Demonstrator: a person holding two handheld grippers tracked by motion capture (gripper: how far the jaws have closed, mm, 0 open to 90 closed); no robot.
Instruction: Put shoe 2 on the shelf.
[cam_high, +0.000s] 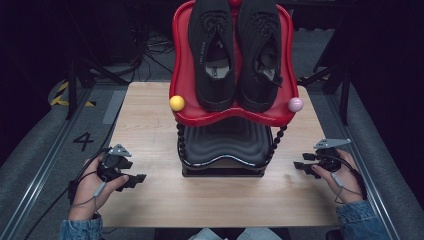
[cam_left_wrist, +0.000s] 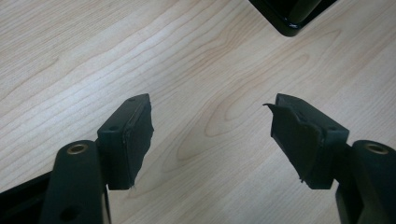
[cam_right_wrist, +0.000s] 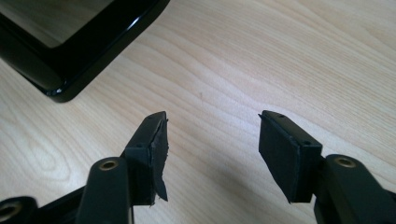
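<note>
Here, a pair of black sneakers rests on the red top tier of a rack at the wooden table's far middle, while the left gripper and right gripper sit low at either side, jaws spread and empty.

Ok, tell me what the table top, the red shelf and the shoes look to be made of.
Table top: wood or wood-look laminate, matt, with pale grain lines seen plainly in both gripper views. Red shelf: probably moulded plastic, glossy, with highlights along its curved rim. Shoes: black knit or mesh fabric, matt, with laces; their soles cannot be judged.
</note>
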